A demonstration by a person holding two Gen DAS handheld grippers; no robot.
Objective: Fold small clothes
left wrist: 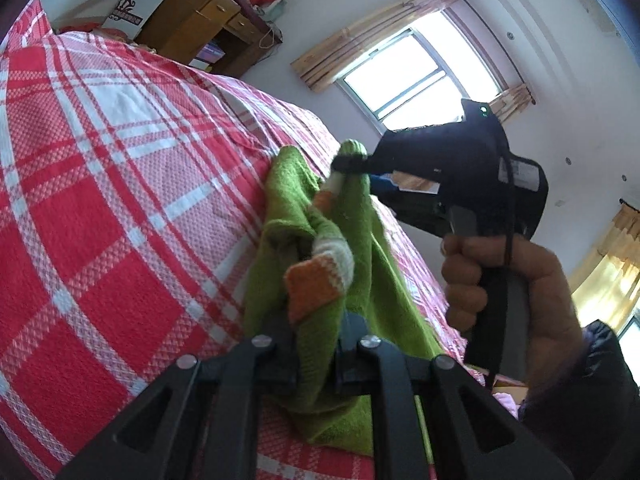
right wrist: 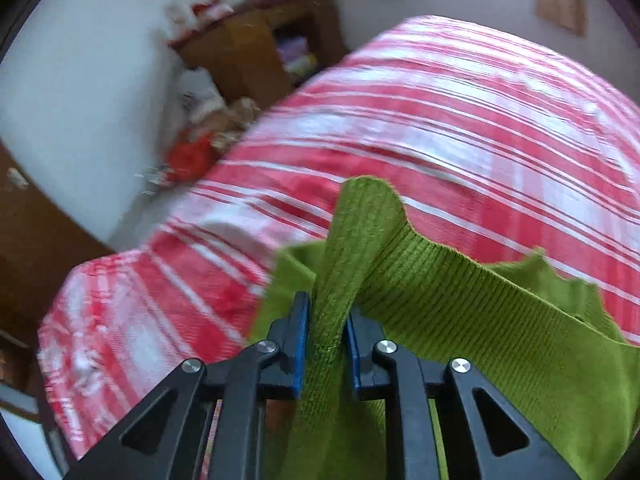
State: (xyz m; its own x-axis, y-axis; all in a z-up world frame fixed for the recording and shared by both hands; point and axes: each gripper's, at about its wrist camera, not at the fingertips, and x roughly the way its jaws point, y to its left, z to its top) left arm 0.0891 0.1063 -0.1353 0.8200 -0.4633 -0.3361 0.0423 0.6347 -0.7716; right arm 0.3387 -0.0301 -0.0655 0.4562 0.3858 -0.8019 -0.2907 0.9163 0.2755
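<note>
Right wrist view shows my right gripper (right wrist: 327, 334) pinching a ribbed band of the green knit garment (right wrist: 460, 320), which runs taut from the jaws toward the lower right over the red plaid bedspread (right wrist: 460, 120). From the left wrist, my left gripper (left wrist: 318, 354) is pressed together on bunched green cloth with an orange-and-white cuff (left wrist: 320, 276), the garment stretching away toward the right gripper's tips. Folds hide its outline, and the right view is motion-blurred.

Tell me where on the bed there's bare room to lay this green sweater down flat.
The plaid bedspread is bare left of the green sweater, up toward the wooden cabinet. It is crowded on the right, around the right gripper and the hand.
</note>
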